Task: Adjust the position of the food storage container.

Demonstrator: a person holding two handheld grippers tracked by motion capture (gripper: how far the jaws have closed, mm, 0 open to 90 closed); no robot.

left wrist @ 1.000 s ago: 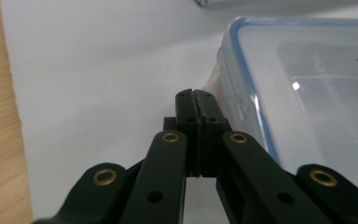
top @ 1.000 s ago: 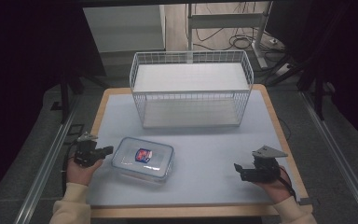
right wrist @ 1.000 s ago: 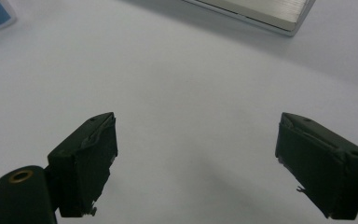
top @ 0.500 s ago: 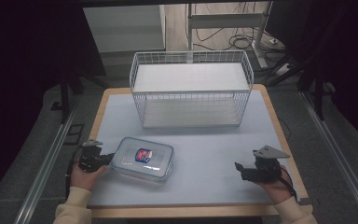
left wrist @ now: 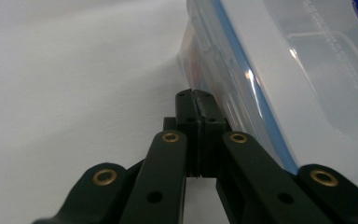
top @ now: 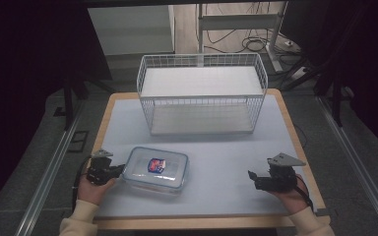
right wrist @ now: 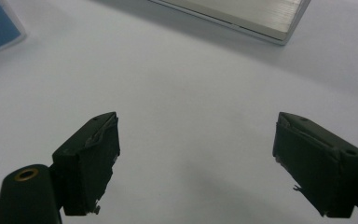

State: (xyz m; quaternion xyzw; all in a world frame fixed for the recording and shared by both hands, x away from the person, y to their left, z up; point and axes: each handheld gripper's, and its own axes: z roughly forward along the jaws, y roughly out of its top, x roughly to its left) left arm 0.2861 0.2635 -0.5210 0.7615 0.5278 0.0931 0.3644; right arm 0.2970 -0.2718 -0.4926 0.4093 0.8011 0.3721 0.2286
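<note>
A clear plastic container (top: 156,170) with a blue-trimmed lid and a red and blue label lies on the white table top (top: 221,147), front left. My left gripper (top: 120,170) is at its left end, jaws shut. In the left gripper view the shut tips (left wrist: 193,100) rest against the container's side wall (left wrist: 284,70), with nothing visible between them. My right gripper (top: 252,176) is at the front right, well apart from the container. In the right gripper view it (right wrist: 196,154) stands wide open over bare table.
A white wire basket (top: 202,93) stands at the back middle of the table; its base edge (right wrist: 242,16) shows ahead of the right gripper. A wooden rim runs round the table. Cables lie on the floor beyond.
My left gripper has moved toward me and to the right, up against the container's left end. The right gripper has hardly moved.
</note>
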